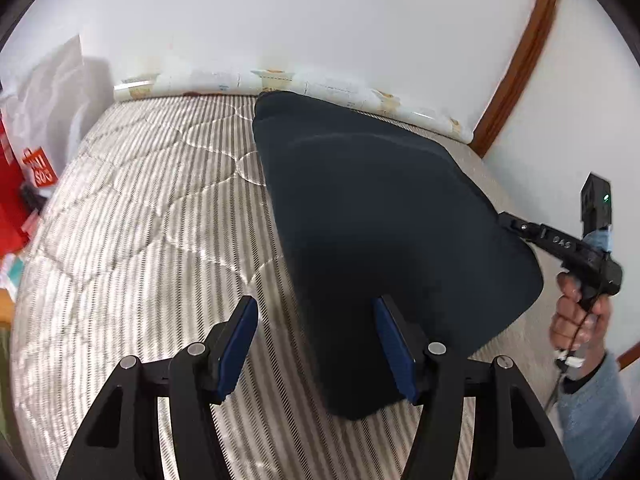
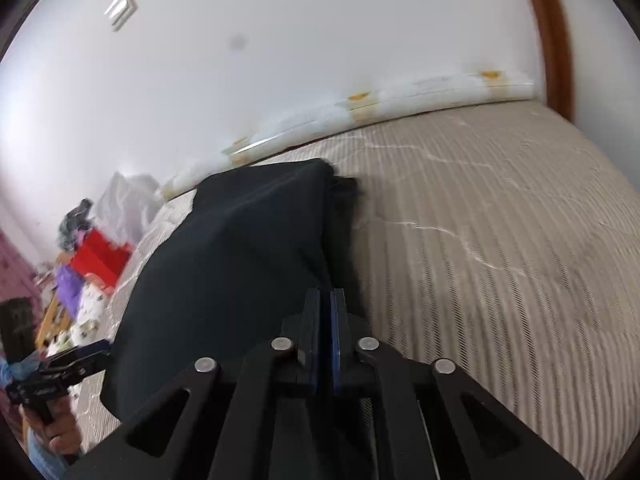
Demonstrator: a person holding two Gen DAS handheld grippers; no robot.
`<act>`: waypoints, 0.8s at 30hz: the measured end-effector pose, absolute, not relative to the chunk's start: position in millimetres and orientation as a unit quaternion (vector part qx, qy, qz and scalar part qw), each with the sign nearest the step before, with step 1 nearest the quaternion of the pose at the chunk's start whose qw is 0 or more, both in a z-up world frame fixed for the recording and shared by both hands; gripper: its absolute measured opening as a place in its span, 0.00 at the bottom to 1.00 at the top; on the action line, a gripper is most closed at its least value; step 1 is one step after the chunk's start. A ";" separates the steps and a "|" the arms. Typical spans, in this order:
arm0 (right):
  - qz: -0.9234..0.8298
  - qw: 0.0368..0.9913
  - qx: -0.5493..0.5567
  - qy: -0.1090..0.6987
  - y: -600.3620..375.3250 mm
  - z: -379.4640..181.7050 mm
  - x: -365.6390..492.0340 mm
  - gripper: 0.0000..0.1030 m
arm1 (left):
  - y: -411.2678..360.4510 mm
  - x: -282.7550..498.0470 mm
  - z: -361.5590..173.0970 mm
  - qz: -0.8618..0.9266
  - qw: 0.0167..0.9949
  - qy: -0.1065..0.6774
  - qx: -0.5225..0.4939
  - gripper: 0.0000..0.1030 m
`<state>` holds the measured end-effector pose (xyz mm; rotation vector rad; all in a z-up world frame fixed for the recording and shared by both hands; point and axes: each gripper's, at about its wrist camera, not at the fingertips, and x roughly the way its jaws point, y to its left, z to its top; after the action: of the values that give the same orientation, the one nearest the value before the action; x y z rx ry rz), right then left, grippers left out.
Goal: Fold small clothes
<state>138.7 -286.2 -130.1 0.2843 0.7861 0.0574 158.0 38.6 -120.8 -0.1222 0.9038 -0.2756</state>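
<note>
A dark navy garment (image 1: pixel 384 216) lies spread on the striped mattress (image 1: pixel 132 216), reaching from near the wall toward me. My left gripper (image 1: pixel 316 308) hovers open over its near left edge. The right blue pad (image 1: pixel 394 348) stands in front of the cloth and the left pad over bare mattress. In the right wrist view my right gripper (image 2: pixel 326 300) has its pads pressed together on the garment (image 2: pixel 224 264) at its right edge. The left wrist view shows that gripper (image 1: pixel 506 219) meeting the cloth's right side. My left gripper (image 2: pixel 100 347) appears small at the lower left.
A white printed roll (image 1: pixel 280 80) runs along the wall behind the mattress (image 2: pixel 500 240). A brown wooden frame (image 1: pixel 524 52) stands at the right corner. Red bags (image 1: pixel 16 184), plastic bags and a pile of clutter (image 2: pixel 80 276) sit off the left side. A hand (image 1: pixel 576 312) holds the right gripper's handle.
</note>
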 end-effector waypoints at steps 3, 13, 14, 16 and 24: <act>0.010 0.919 0.096 0.383 -270.4 -120.7 125.4 0.03 | 36.4 152.5 -118.9 -0.125 0.892 0.432 -0.055 0.57; -0.030 0.922 0.022 0.385 -250.3 -128.6 71.7 0.18 | 33.8 131.9 -125.2 -0.117 0.895 0.428 -0.050 0.57; -0.042 0.916 0.023 0.398 -253.1 -136.2 70.4 0.18 | 31.9 130.2 -124.6 -0.114 0.898 0.424 -0.043 0.57; -0.054 0.915 0.036 0.398 -258.4 -138.0 66.7 0.18 | 29.0 127.4 -124.3 -0.105 0.901 0.419 -0.036 0.57; -0.093 0.914 0.050 0.392 -253.9 -133.8 60.8 0.20 | 26.8 122.6 -125.0 -0.086 0.904 0.417 -0.041 0.57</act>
<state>60.8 -253.9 -133.8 0.1036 0.8076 -0.1920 122.6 26.8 -125.0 -0.0849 0.8623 -0.1779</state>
